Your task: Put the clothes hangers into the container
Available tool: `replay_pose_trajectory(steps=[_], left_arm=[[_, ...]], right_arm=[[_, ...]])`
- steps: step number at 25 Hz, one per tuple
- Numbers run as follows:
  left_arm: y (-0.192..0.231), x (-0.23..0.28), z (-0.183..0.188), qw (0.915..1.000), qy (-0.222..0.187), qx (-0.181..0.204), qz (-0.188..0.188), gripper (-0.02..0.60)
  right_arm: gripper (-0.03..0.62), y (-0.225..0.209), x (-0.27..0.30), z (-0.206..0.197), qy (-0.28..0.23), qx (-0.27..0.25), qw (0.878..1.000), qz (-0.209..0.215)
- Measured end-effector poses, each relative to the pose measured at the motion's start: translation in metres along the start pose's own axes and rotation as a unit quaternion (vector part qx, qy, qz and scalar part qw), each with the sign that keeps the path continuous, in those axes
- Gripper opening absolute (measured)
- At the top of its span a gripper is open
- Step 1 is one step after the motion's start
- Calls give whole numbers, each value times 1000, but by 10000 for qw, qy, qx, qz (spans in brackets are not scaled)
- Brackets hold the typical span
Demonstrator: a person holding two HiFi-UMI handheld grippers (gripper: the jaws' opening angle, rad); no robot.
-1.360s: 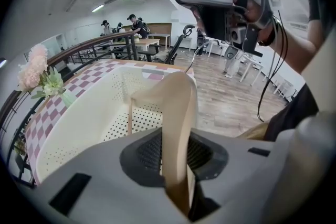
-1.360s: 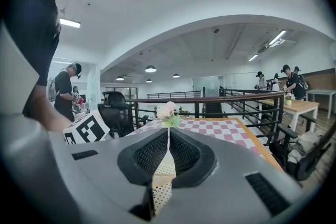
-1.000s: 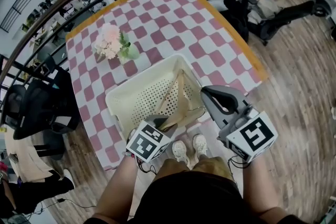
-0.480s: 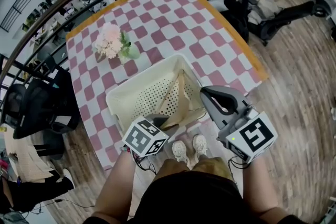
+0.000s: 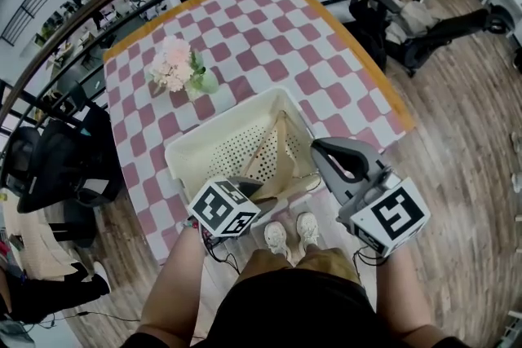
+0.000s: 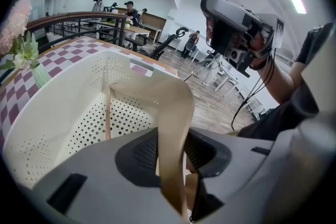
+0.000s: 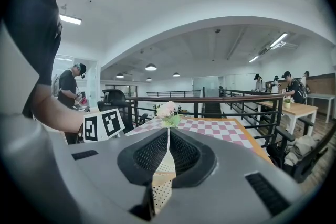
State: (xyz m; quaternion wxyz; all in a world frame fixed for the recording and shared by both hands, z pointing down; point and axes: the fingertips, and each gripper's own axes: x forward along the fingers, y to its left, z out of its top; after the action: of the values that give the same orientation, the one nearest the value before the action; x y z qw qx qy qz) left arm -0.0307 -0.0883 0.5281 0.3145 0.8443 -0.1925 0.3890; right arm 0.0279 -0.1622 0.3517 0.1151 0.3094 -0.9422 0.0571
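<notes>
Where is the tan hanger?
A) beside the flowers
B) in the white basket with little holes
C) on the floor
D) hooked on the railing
B: the hanger leans inside the basket. Its near end sits between the left tongs, which have just been opening.

A smooth, pale, wood-look hanger [image 6: 170, 139] is leaning in a matt cream perforated plastic container [image 5: 196, 163], sitting on a cloth-covered table [image 5: 269, 20] above a wood-plank floor [image 5: 457, 134].
</notes>
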Motion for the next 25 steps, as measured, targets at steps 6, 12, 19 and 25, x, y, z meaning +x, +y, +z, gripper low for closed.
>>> replay_pose_trajectory(steps=[6,12,19,25], left_arm=[[-7,4,-7,9984,319,103,-450,153],[-11,18,-19,9977,440,56,-513,163],[-11,20,-21,9977,417,16,-541,163],[-11,18,-21,9975,429,20,-556,163]], right_arm=[[35,5,0,2,107,-135,9998,37],[34,7,2,1,105,-185,9998,54],[34,6,2,-1,40,-139,9999,59],[34,8,2,-8,234,-197,9995,99]])
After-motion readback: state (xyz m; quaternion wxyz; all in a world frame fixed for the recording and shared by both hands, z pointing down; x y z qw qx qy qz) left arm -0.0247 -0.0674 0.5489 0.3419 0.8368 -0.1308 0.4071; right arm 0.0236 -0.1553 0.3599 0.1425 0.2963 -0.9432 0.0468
